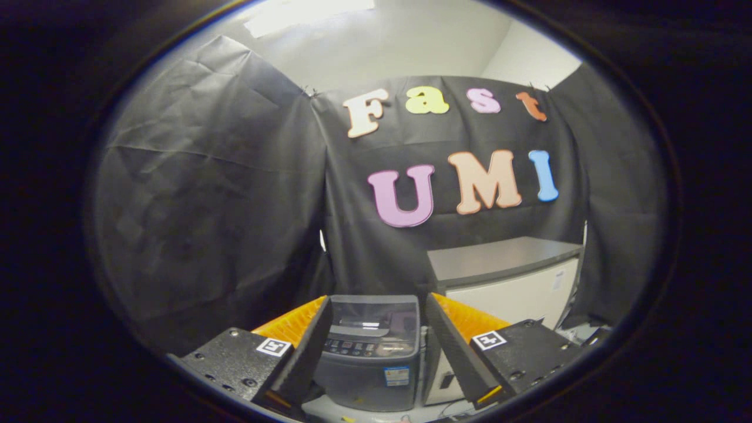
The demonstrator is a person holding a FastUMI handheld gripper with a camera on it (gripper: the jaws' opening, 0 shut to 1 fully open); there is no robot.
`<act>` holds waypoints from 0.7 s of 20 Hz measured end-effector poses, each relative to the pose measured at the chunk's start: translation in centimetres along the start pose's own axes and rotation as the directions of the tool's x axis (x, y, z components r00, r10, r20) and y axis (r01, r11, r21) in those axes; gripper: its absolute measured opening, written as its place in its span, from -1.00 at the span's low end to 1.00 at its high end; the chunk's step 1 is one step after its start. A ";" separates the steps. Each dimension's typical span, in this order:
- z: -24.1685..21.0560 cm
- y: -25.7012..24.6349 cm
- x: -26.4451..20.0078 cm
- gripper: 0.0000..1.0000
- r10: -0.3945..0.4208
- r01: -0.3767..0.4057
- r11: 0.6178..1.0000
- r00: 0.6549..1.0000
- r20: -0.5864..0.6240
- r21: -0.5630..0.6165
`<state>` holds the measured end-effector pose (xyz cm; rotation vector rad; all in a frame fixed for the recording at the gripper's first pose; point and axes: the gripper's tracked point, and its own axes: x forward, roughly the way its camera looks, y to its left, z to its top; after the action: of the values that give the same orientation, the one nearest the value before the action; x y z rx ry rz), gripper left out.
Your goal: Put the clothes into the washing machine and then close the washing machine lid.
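Washer [372, 346] is sitting beyond my hand-held gripper [376, 335], whose fingers are hanging spread and empty, so I am risking bumping its lid while hunting for clothes.

1 washing machine [372, 352]; 1 white cabinet [510, 282]; 1 tongs [376, 329]

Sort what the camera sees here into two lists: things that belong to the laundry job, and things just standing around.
For the job:
- washing machine, seen between the fingers, lid down
- tongs, open, holding nothing

Just standing around:
- white cabinet with a grey top, beside and behind the machine
- black cloth wall behind both

No clothes can be made out.
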<state>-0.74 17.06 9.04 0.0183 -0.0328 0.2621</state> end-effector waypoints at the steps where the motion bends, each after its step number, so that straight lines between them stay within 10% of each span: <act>1: -0.1 -0.7 -0.6 0.92 -0.024 0.024 1.000 1.000 0.002 -0.017; 14: 1.7 -0.9 -2.8 0.92 0.026 -0.028 0.997 0.999 0.030 0.068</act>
<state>-3.27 15.41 10.64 0.0902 -0.0532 0.2904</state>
